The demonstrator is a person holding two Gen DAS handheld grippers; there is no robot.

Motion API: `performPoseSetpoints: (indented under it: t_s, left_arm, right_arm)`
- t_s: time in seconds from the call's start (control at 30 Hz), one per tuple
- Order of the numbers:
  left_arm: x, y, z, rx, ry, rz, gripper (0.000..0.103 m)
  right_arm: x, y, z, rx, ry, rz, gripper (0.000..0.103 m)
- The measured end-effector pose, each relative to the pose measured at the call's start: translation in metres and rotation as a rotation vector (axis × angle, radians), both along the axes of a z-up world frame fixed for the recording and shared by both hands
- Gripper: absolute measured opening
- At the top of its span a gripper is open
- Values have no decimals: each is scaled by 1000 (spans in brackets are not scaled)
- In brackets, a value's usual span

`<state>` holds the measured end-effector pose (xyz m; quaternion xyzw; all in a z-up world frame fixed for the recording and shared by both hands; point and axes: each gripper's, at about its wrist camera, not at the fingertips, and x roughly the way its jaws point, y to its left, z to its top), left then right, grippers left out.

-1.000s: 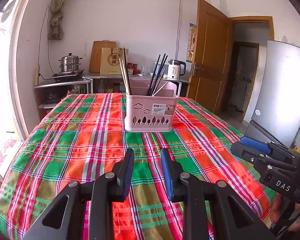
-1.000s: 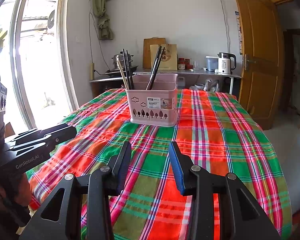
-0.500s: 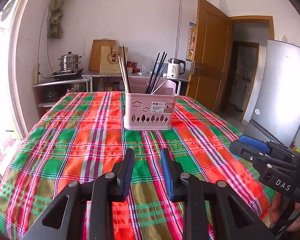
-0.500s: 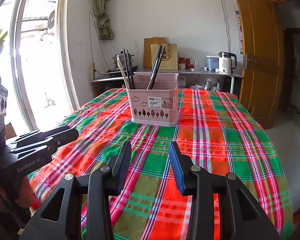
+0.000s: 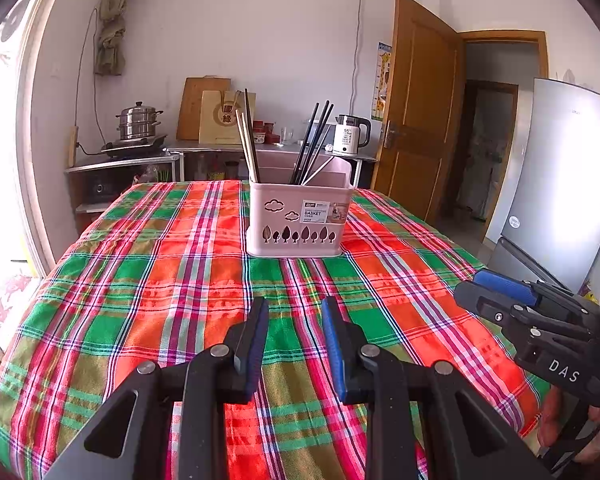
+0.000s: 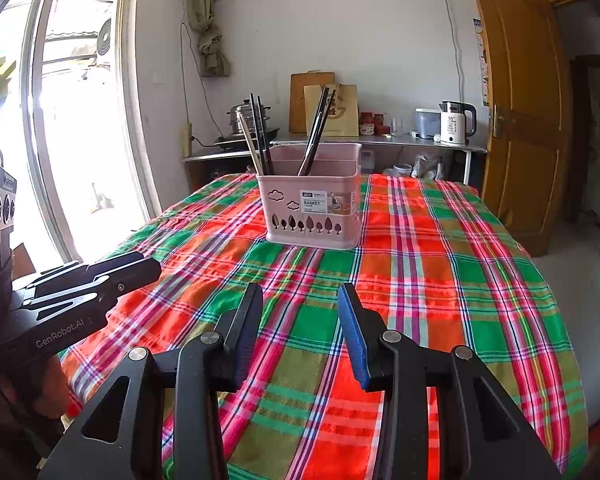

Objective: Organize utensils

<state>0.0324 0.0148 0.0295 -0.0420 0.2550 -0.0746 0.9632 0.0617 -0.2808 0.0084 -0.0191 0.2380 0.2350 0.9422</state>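
At the bottom of each wrist view, the left gripper (image 5: 295, 314) and right gripper (image 6: 300, 300) hover with jaws apart, holding nothing. Beyond, mid-frame on the plaid-clothed worktop (image 5: 140, 300), the pink plastic basket (image 5: 298, 220) holds upright dark and pale chopsticks (image 5: 312, 144). No loose utensil shows, so sorting could be due or done.

Kettle (image 5: 350, 135), steamer pot (image 5: 138, 120), wooden door (image 5: 418, 108)
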Motion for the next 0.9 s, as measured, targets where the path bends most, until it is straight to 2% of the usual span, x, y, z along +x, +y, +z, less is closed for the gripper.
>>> performPoseSetpoints:
  t_s: [0.9]
  left_arm:
    - [-1, -3, -1, 7, 0, -1, 27]
  right_arm:
    - [1, 1, 0, 0, -5, 5, 40]
